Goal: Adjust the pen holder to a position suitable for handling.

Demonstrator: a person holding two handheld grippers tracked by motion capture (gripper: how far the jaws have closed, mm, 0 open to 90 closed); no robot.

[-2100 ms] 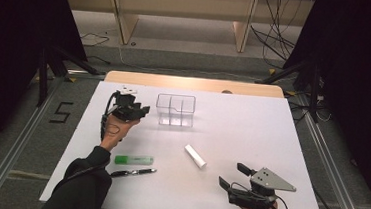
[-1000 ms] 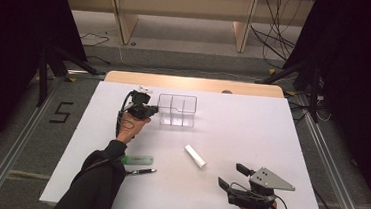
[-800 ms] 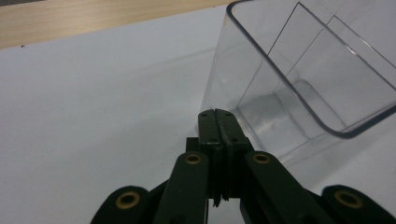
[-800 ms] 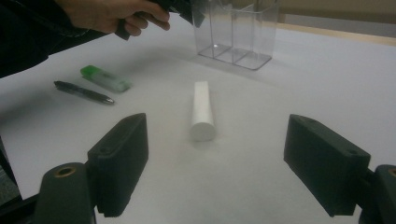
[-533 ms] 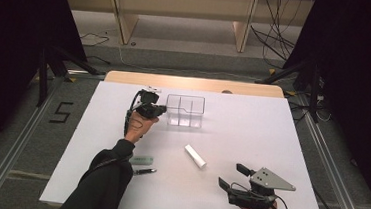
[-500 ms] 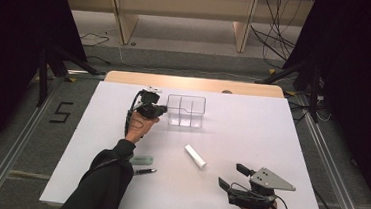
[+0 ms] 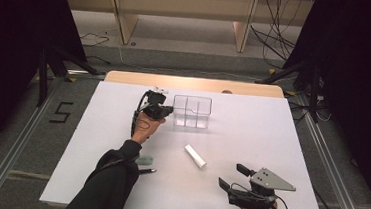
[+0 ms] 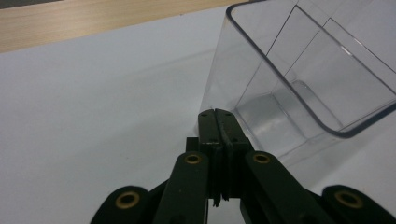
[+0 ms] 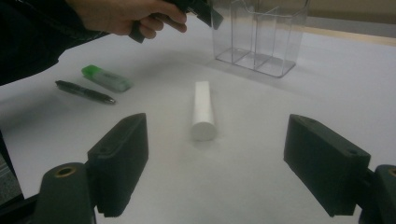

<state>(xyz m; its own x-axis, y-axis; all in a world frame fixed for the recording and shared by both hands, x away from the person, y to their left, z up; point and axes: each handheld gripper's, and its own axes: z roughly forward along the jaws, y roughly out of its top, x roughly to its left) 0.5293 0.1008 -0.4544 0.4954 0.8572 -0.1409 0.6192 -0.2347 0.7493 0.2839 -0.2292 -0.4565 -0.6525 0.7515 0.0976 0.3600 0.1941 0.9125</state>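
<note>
While the left gripper (image 8: pixel 215 114) is held clenched, tips together against the left end wall of the clear plastic three-compartment organiser (image 7: pixel 192 112), nothing is grasped; the organiser stands upright at the far middle of the white surface (image 7: pixel 251 135); it is judged light, rigid and slippery, best taken by pinching one thin wall at the rim; the right gripper (image 9: pixel 215 172) is held released near the white cylinder (image 9: pixel 203 110).

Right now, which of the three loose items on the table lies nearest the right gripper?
The white cylinder, lying straight ahead of the right gripper. The green eraser and black pen lie farther off, beside the person's sleeve.
</note>
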